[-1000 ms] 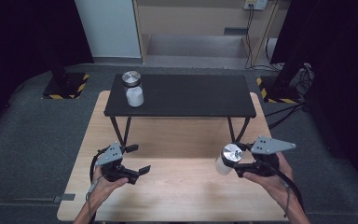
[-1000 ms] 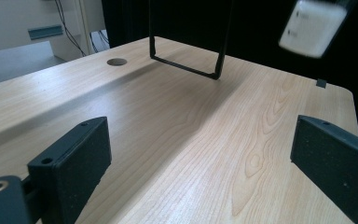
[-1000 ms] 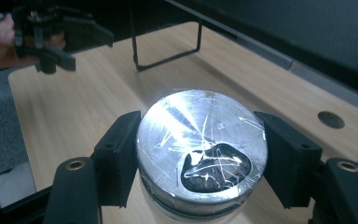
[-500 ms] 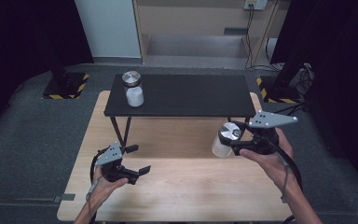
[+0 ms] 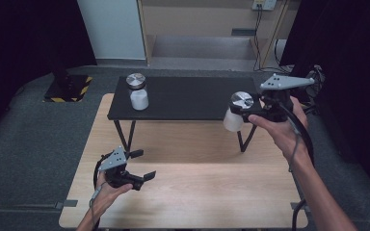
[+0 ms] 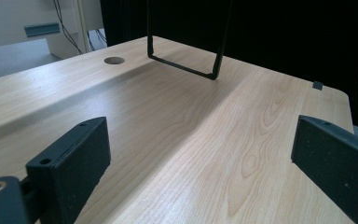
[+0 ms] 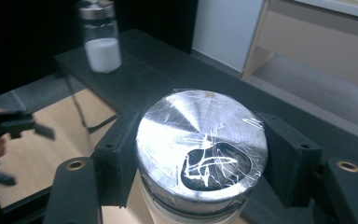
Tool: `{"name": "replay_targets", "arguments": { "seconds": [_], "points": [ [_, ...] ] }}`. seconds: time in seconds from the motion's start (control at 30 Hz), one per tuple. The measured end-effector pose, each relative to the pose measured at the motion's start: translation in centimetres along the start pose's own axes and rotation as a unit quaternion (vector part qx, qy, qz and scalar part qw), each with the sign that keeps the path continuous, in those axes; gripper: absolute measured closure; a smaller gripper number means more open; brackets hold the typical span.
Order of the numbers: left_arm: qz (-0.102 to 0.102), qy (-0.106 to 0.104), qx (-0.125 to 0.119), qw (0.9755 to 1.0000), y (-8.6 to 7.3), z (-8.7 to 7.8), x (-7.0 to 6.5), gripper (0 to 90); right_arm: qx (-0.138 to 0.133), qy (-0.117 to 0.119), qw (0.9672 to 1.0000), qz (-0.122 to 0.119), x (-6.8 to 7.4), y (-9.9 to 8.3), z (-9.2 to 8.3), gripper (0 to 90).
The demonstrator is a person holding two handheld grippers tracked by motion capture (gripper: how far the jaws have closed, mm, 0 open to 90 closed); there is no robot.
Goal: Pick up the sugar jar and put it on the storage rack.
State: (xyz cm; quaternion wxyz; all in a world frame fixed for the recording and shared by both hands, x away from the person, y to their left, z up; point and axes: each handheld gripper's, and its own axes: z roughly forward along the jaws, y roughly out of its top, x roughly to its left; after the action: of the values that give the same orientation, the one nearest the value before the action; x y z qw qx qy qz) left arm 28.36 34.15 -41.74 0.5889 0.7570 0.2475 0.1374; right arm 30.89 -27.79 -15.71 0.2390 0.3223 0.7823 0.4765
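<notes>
The left gripper (image 5: 142, 166) is hovering low over the pale wooden table (image 5: 197, 202), its jaws wide apart with nothing between them.

Farther away, the right gripper (image 5: 238, 108) is clamping the glass shaker jar with the round silver lid (image 5: 236, 111), the black pads pressing on both sides just under the lid (image 7: 201, 149). The jar is hanging upright in the air at the right end of the low black metal shelf (image 5: 188, 98). To place it well, I think the hand should keep the jar vertical and bring it fully over the shelf top before lowering it.

Beyond this gripper, a second, similar jar (image 5: 137, 91) is standing on the shelf's left end, well apart. No brand or writing is readable on either jar.
</notes>
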Motion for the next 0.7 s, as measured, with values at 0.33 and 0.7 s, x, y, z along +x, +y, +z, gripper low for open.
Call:
{"name": "replay_targets", "arguments": {
  "seconds": [0.33, 0.7],
  "points": [
    [0.000, -0.001, 0.000, 1.0000, 0.0, -0.1, 0.0, 3.2, 0.003, -0.071, 0.9973, 0.019, -0.6, 2.9, 3.6, 34.7],
    [0.004, -0.003, 0.003, 1.0000, 0.0, 0.0, -0.1, 3.1, 0.008, -0.102, 0.9940, 0.040, -2.2, 4.2, 7.1, 34.7]
  ]
}}
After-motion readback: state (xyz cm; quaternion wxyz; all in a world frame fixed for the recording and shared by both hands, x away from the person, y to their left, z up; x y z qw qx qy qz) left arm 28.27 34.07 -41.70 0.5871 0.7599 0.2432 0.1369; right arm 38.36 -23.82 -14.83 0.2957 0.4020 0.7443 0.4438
